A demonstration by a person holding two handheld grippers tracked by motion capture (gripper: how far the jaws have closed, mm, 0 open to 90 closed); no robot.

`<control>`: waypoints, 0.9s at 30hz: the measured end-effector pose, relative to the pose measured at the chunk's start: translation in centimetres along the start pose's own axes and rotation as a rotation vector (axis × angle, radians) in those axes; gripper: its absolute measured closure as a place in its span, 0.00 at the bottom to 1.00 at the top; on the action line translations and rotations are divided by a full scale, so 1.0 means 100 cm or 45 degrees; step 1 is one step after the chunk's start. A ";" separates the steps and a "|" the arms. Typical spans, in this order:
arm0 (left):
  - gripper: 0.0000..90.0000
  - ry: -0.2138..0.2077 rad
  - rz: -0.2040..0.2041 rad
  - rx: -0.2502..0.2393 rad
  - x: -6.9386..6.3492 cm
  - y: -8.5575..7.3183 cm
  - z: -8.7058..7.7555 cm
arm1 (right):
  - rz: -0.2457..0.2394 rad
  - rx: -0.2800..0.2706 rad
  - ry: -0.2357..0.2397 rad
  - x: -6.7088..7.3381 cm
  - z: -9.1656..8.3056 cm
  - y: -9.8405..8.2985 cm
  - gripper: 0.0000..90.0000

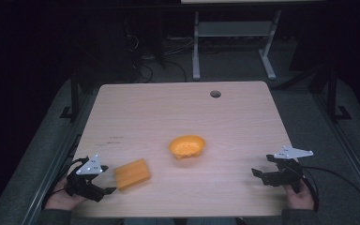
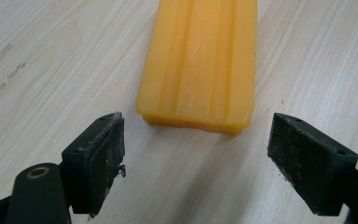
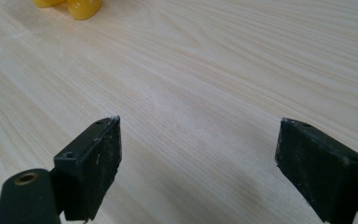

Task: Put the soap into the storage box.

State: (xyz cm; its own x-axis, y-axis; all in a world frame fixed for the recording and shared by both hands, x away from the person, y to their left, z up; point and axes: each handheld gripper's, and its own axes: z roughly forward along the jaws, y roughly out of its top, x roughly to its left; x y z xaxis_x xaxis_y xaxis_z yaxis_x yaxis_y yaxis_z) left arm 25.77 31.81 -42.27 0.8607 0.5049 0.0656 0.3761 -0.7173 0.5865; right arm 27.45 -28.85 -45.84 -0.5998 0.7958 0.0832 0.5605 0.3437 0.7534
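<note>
Nearest the camera, at the near left corner of the counter (image 1: 178, 108), the left tool (image 1: 107, 185) lay low in the person's left hand (image 1: 62, 199), its grey plate on top and its jaws spread wide apart with nothing between them. From the left tool's own view (image 2: 193, 154), the short end of an orange block (image 2: 200, 60) sat just beyond the two pads and apart from them, centred in the gap. That block (image 1: 131, 174) was flat and ribbed along its length, with its long axis running away from the left tool and slightly toward the far right. No writing or label could be read on it.

Farther along, near the middle of the counter, an orange bowl (image 1: 187, 146) sat upright, well apart from the block. A round hole (image 1: 215, 93) showed in the counter near its far edge.

At the near right corner, the right tool (image 1: 258, 175) was held in the right hand (image 1: 300, 197), pointing left toward the counter's middle, cable trailing off to the right. Its jaws also stood wide apart, over bare wood in its own view (image 3: 198, 161), with a yellow-orange shape (image 3: 81, 7) at the top left edge.
</note>
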 end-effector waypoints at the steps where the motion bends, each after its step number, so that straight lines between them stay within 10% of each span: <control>1: 0.20 -0.001 0.003 0.001 0.000 0.001 0.000 | -0.001 0.004 0.001 0.000 0.000 0.000 0.16; 27: 0.20 -0.019 0.053 0.016 0.001 0.019 0.012 | -0.006 0.005 0.009 0.001 0.001 0.001 0.16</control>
State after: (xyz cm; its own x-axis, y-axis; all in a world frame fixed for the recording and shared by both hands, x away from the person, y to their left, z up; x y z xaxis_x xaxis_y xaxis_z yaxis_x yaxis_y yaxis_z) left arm 27.00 29.89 -42.09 0.8808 0.4671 0.0774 0.3441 -0.7438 0.5730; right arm 27.54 -28.66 -45.82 -0.6068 0.7904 0.0843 0.5598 0.3497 0.7512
